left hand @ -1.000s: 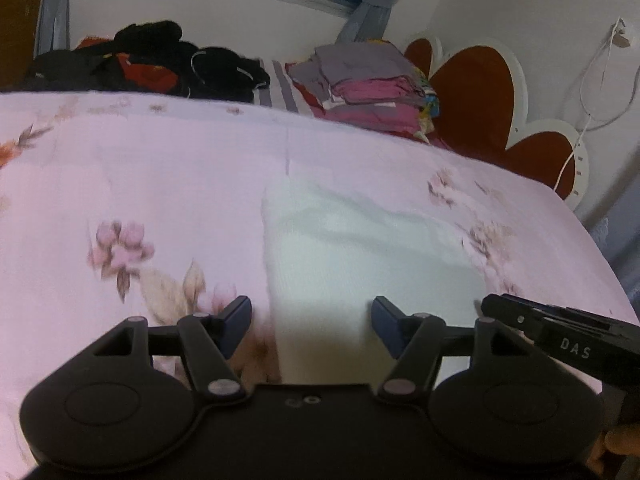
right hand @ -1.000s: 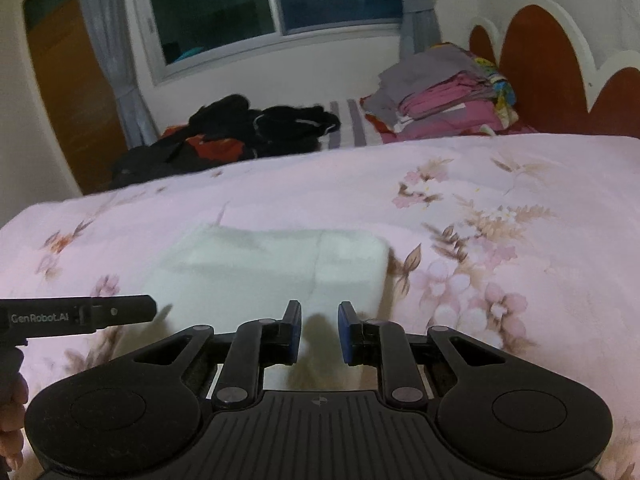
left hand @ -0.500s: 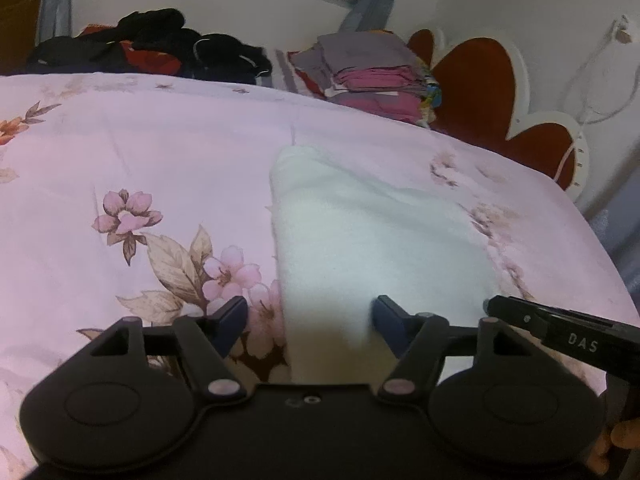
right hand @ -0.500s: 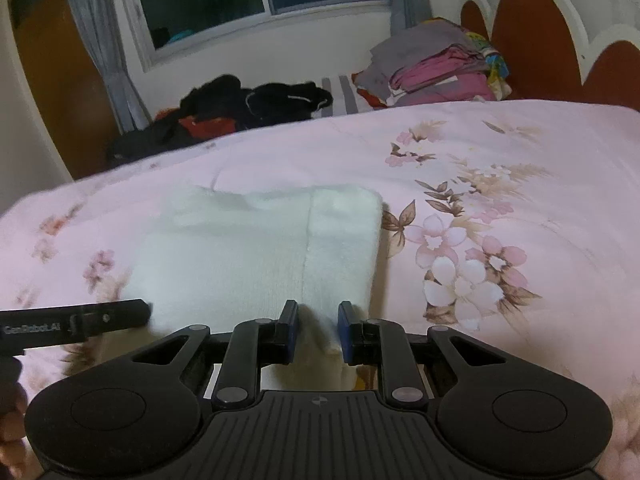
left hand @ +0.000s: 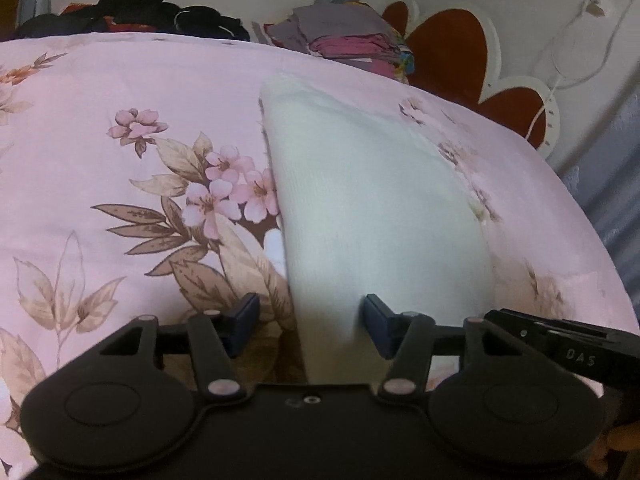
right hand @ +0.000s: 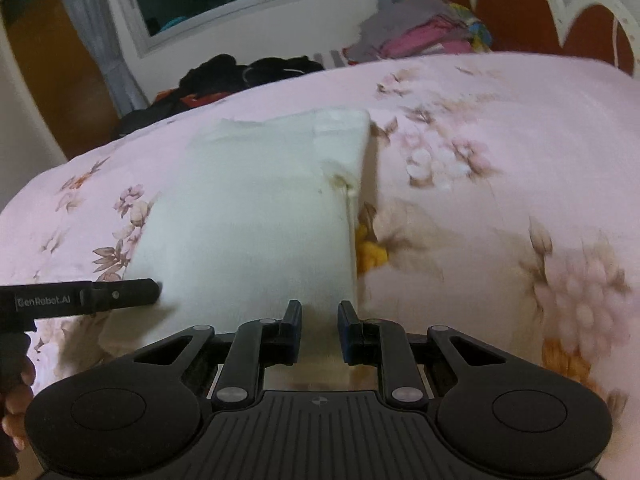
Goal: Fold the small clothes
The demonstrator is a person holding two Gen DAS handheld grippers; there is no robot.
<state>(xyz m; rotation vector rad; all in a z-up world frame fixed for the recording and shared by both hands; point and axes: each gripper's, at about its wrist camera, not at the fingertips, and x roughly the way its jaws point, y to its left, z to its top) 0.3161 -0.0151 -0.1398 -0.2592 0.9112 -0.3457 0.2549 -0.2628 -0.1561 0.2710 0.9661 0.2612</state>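
A small white garment (left hand: 372, 216) lies flat on a pink floral bedspread (left hand: 120, 128), partly folded into a rough rectangle, with both near corners now within reach of the tools. At left, the left tongs (left hand: 310, 322) stand wide apart, straddling the garment's near left edge: one blue tip sits over the flower print just beside the cloth, the other over the white fabric itself. Nothing is gripped between them. At right, the right tongs (right hand: 319, 330) are set with a narrow gap between the tips, poised at the near right corner of the cloth; the fabric shows in that gap, but whether the tips are pinching it cannot be told from this angle. The far right corner of the garment (right hand: 256, 208) shows a layer already doubled over, and a seam or fold edge runs down its right side, suggesting at least one fold is done. What appears left is a further fold, probably bringing the near edge away from the person toward the far edge, then tidying. Behind, at the far side of the bed, a heap of dark unfolded clothes (right hand: 248, 76) sits left of a stack of folded clothes (right hand: 424, 32) in grey and pink, so more pieces seem to await the same treatment.
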